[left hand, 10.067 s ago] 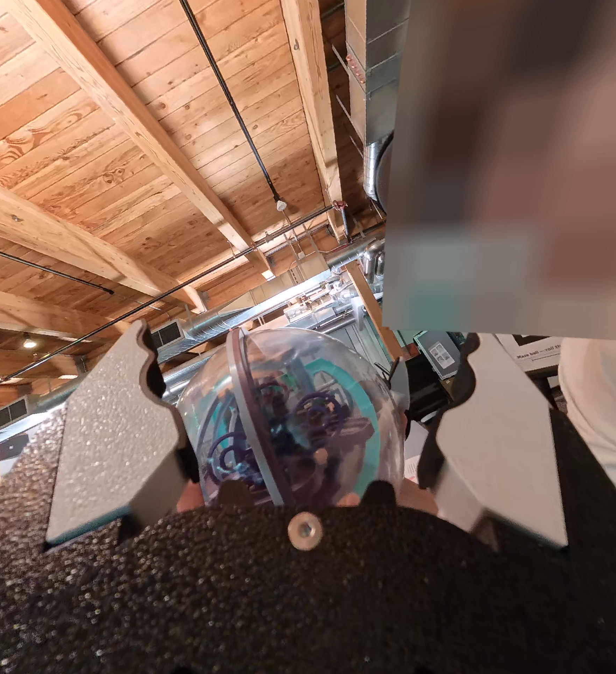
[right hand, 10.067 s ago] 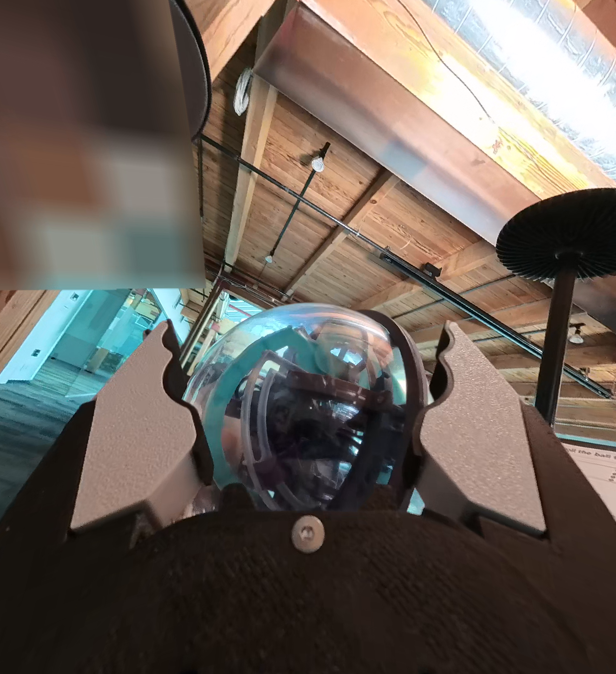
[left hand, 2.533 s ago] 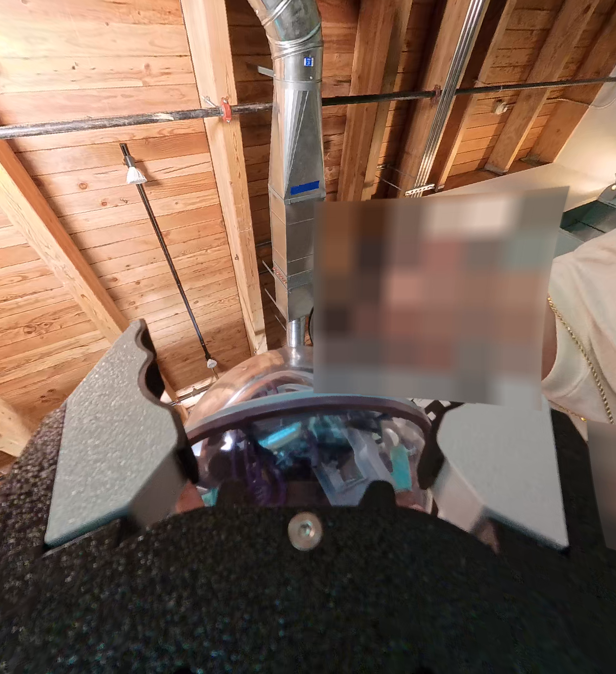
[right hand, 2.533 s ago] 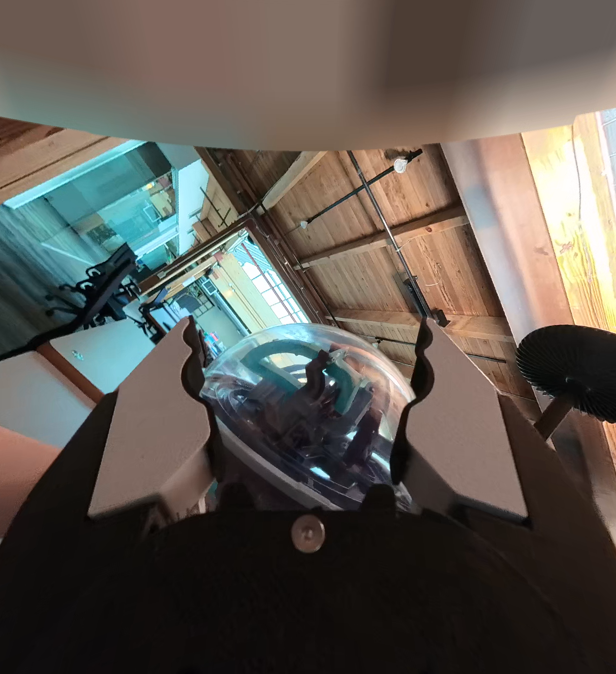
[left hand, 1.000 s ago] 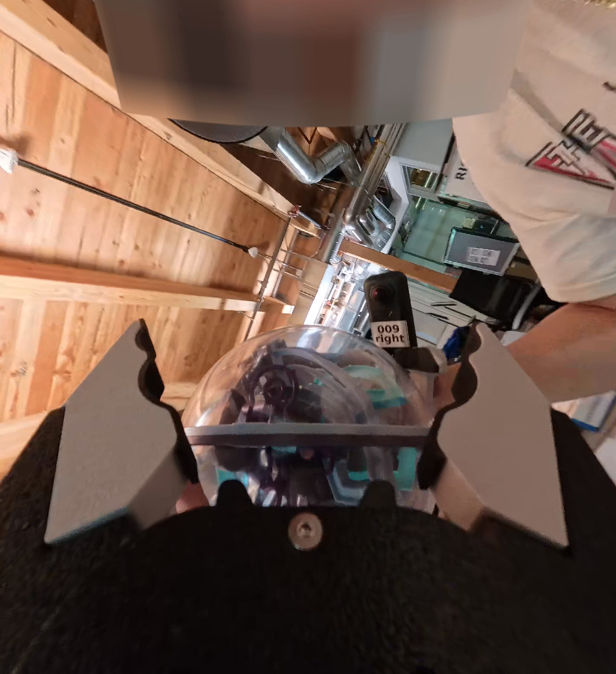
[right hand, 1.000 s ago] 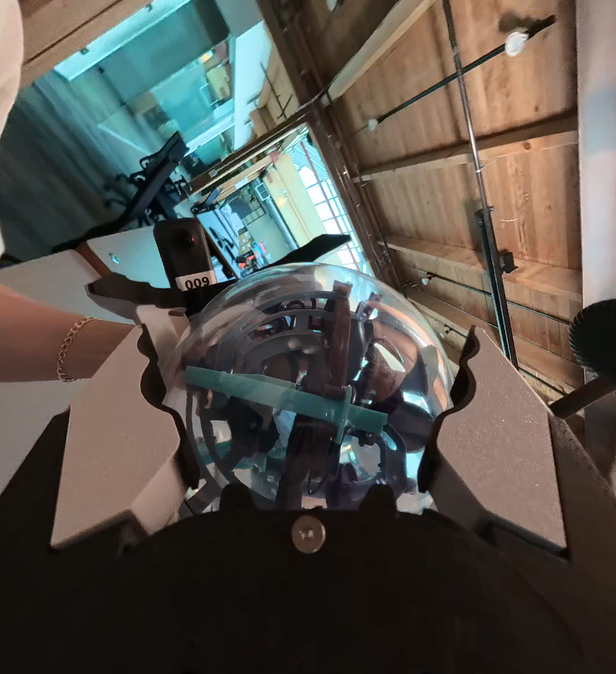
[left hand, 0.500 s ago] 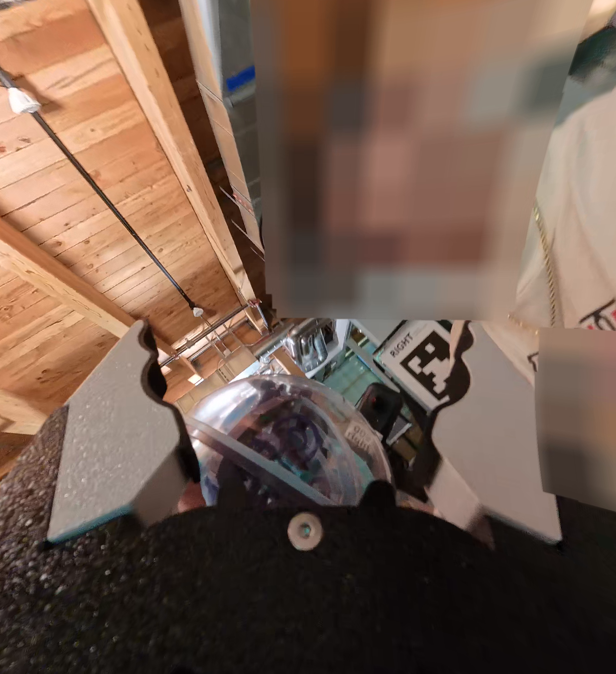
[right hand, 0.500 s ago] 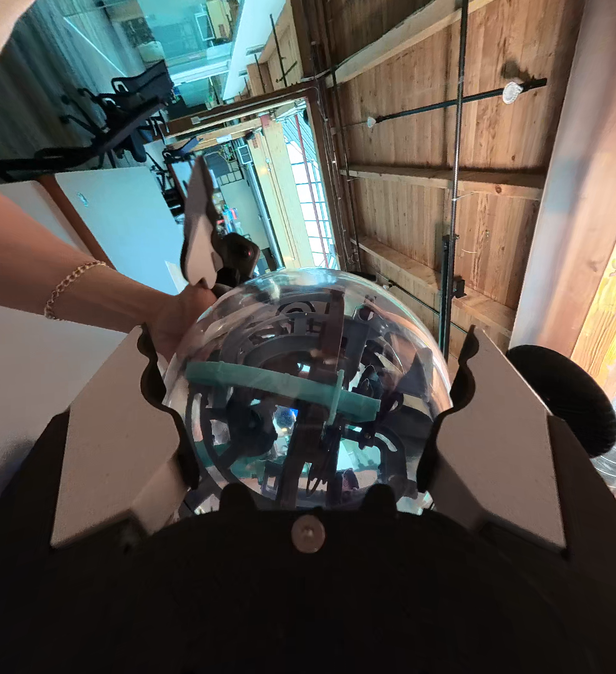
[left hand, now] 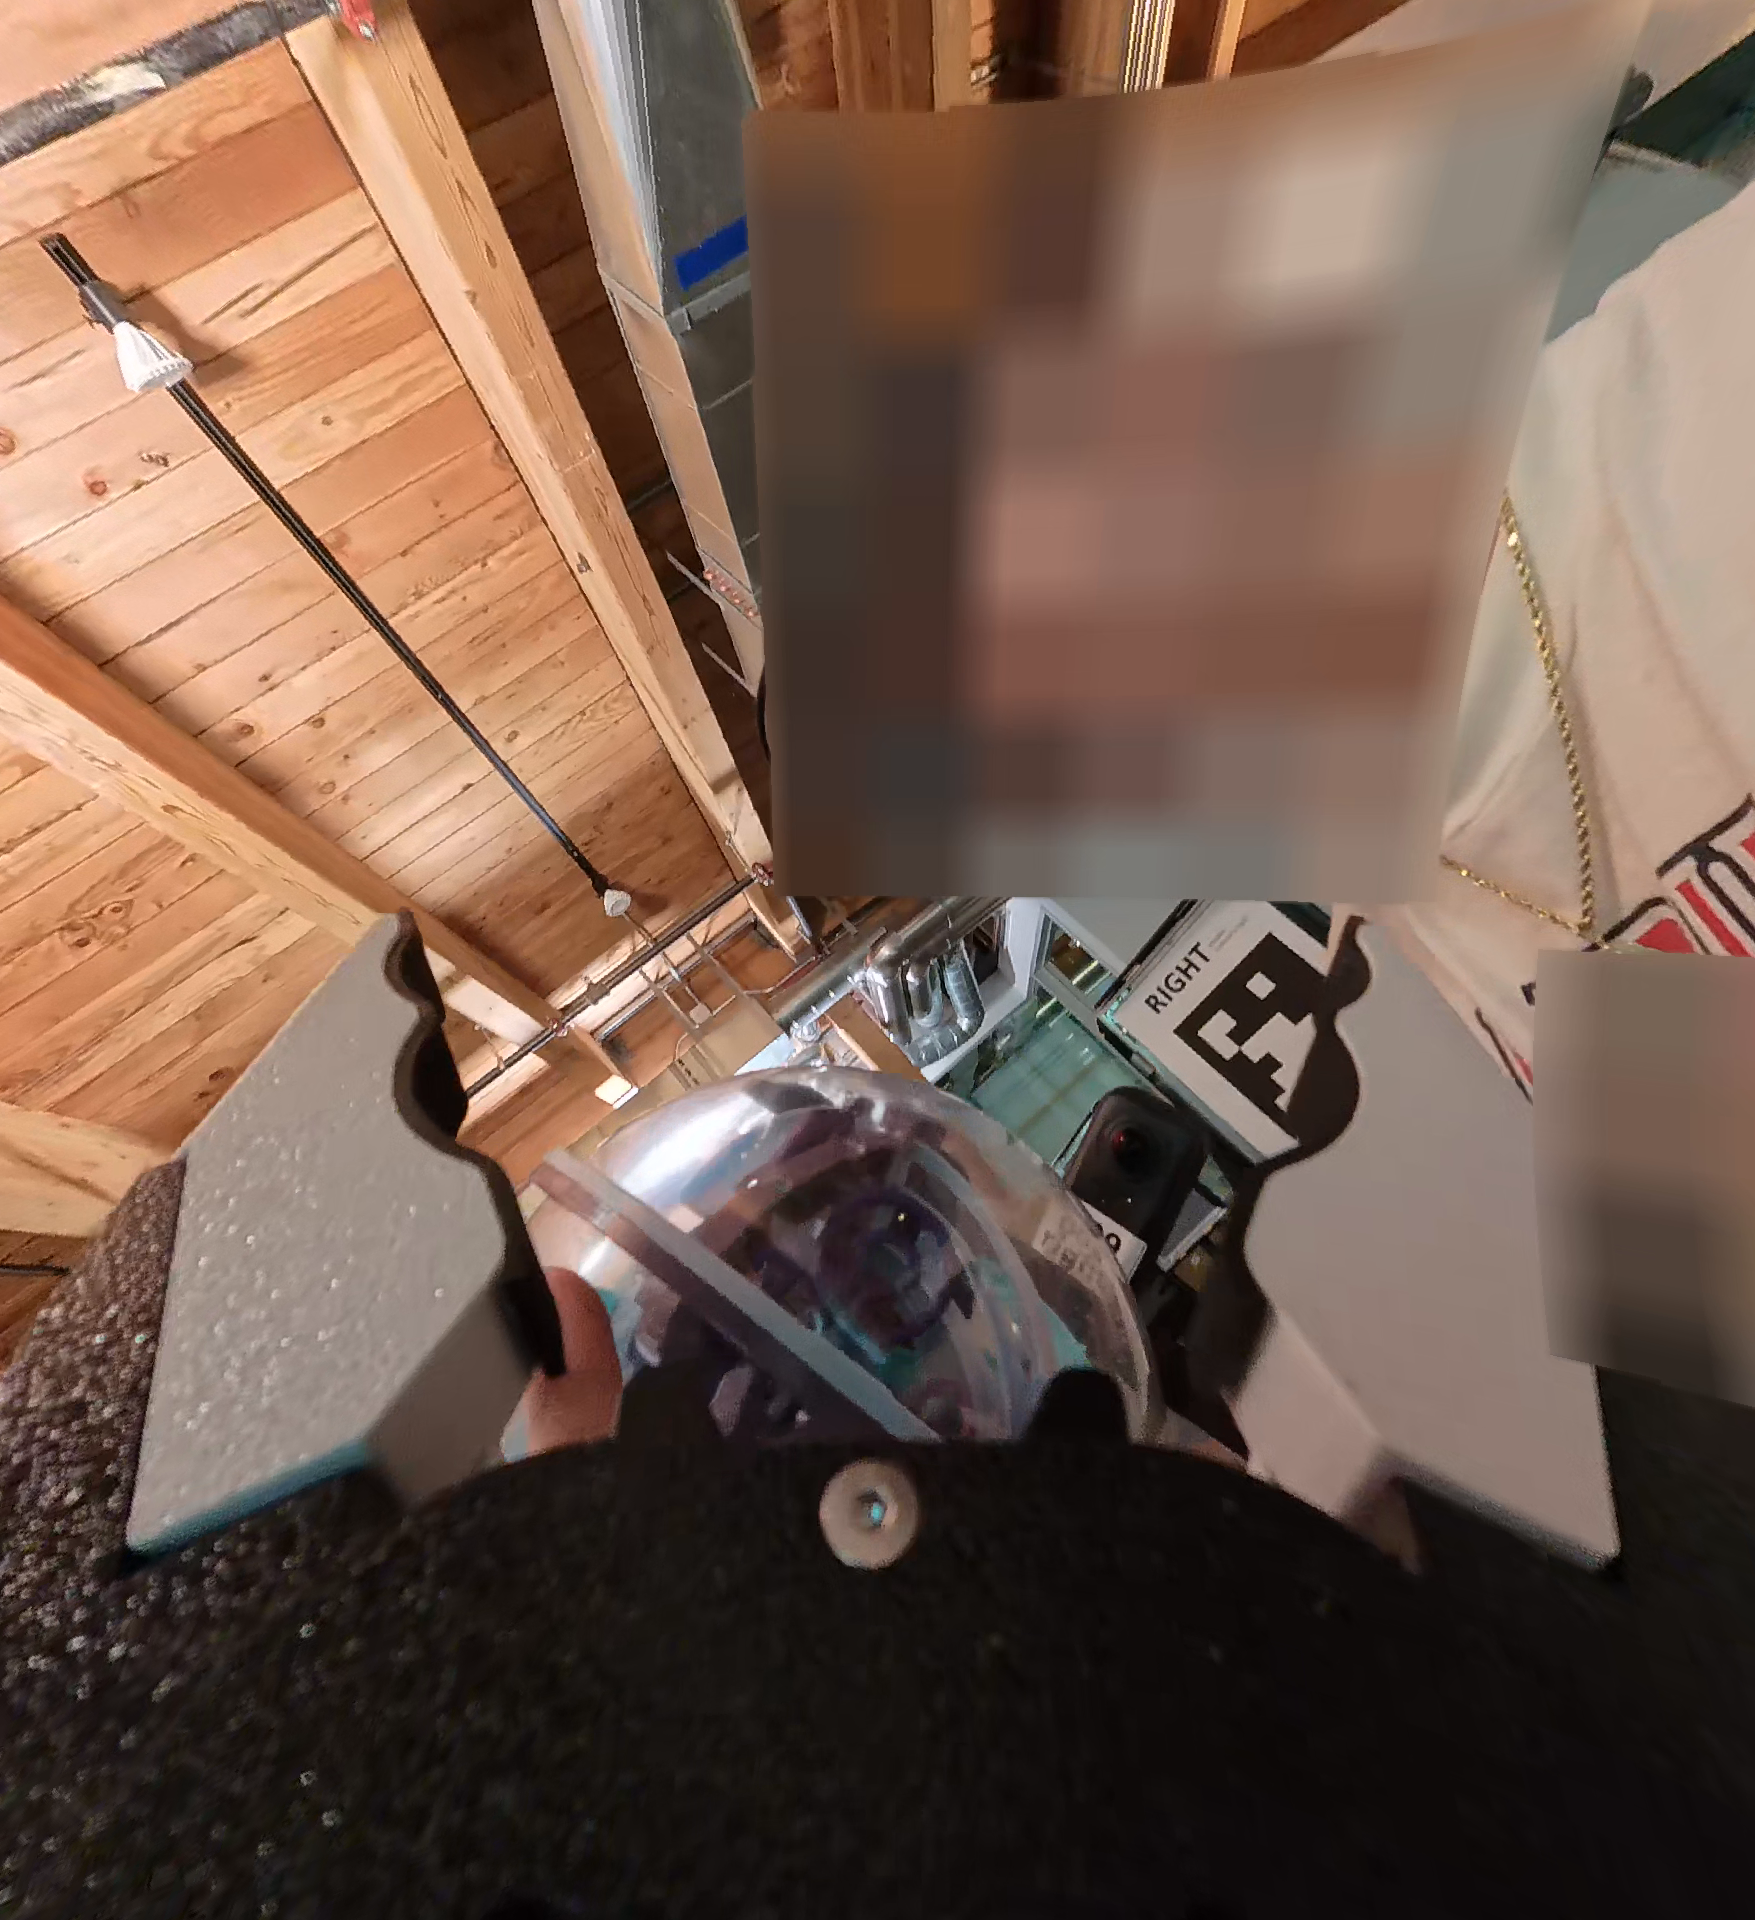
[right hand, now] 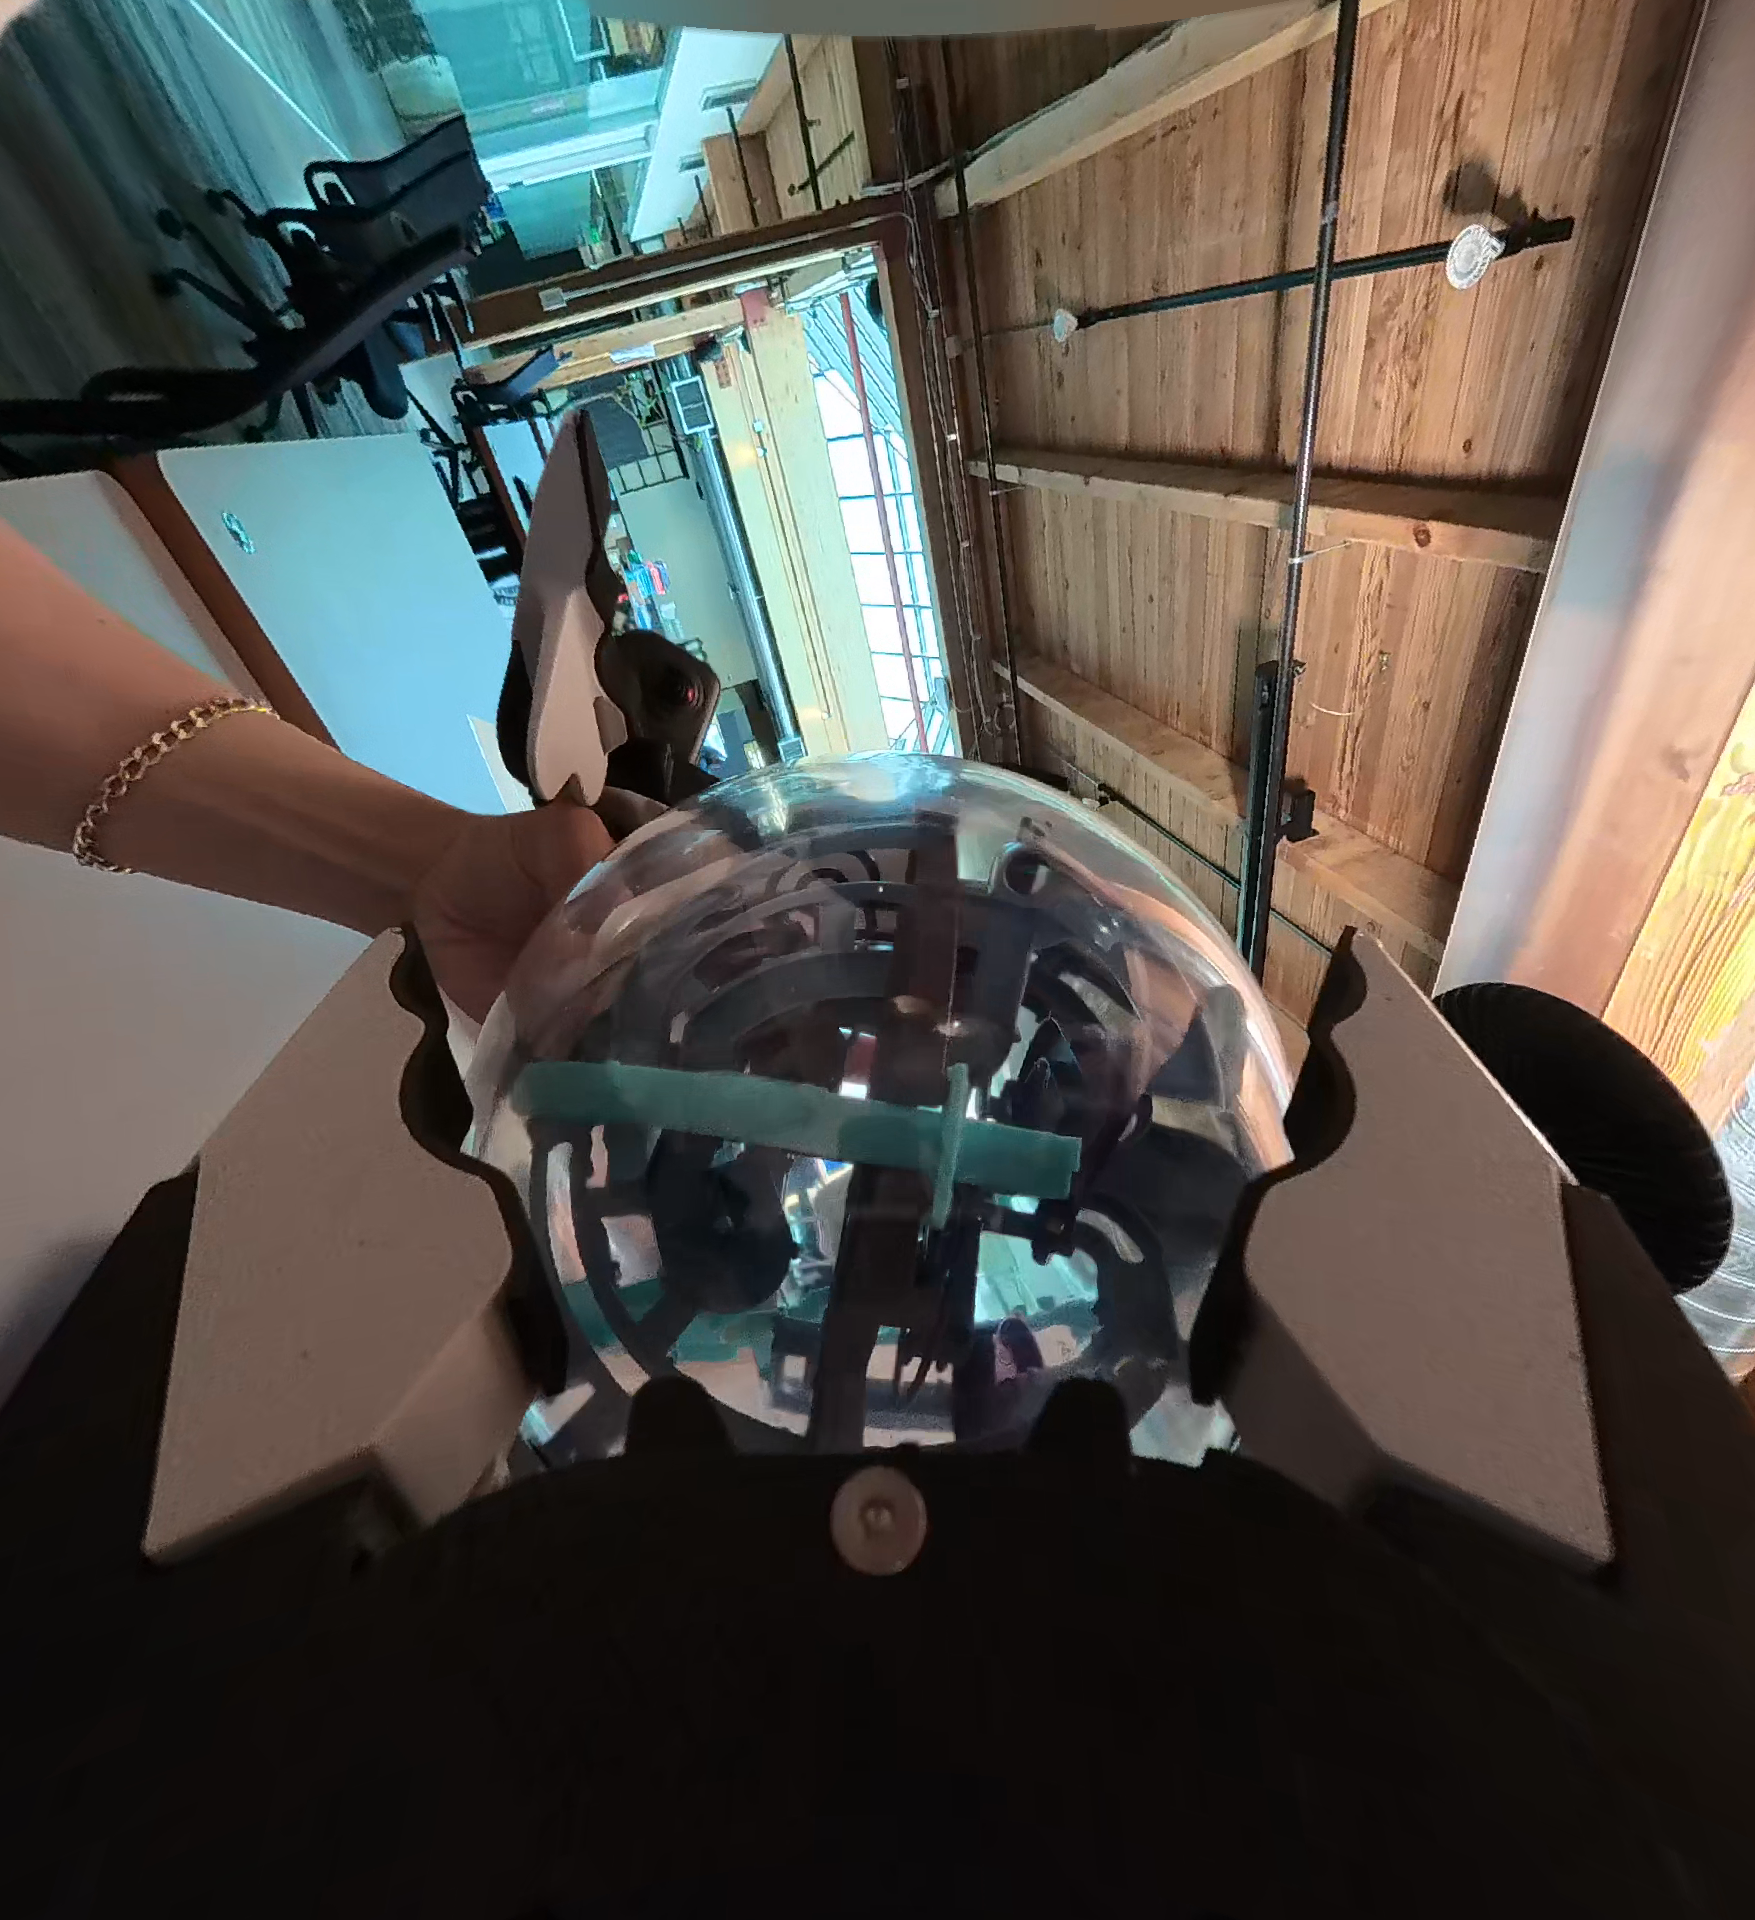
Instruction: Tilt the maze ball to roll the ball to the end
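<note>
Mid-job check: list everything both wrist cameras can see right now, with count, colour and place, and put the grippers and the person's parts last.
Maze ball: one, clear shell, dark and teal tracks inside, between both grippers' fingers.
Small ball: too small to pick out inside.
Ceiling: wood planks and beams, overhead.
Duct: one, metal, along the ceiling.
Round black fixture: one, right edge of right wrist view.
Office chairs: black, far off, count unclear.
Shirt: one, cream, right of left wrist view.
Forearm: one, gold bracelet.
Left gripper: grey fingers flank the ball, contact unclear.
Right gripper: grey fingers against the ball.
</note>
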The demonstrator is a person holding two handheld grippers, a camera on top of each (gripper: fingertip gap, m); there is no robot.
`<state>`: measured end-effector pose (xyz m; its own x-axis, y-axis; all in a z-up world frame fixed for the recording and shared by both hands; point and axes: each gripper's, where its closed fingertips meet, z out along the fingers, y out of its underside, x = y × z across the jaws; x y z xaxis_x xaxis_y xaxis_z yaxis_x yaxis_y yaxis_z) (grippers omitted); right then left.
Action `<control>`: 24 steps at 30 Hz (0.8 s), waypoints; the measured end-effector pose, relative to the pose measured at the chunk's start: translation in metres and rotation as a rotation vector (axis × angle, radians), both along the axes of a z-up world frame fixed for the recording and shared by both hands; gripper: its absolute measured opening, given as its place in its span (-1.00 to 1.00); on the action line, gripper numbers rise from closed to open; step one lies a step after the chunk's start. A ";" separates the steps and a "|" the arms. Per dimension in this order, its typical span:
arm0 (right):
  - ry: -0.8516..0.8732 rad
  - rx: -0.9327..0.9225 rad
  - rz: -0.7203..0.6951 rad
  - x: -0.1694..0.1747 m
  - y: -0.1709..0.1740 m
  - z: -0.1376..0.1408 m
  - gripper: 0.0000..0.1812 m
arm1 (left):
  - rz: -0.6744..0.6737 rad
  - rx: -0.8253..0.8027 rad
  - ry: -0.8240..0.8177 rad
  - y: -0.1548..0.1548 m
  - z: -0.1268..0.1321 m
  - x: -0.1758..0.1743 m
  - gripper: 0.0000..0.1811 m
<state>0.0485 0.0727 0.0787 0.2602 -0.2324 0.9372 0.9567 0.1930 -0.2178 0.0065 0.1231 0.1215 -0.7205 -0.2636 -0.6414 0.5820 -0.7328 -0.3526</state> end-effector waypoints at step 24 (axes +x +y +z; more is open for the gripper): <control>0.290 0.321 0.299 -0.027 -0.037 0.040 0.40 | 0.325 0.088 -0.175 -0.033 -0.004 -0.019 0.73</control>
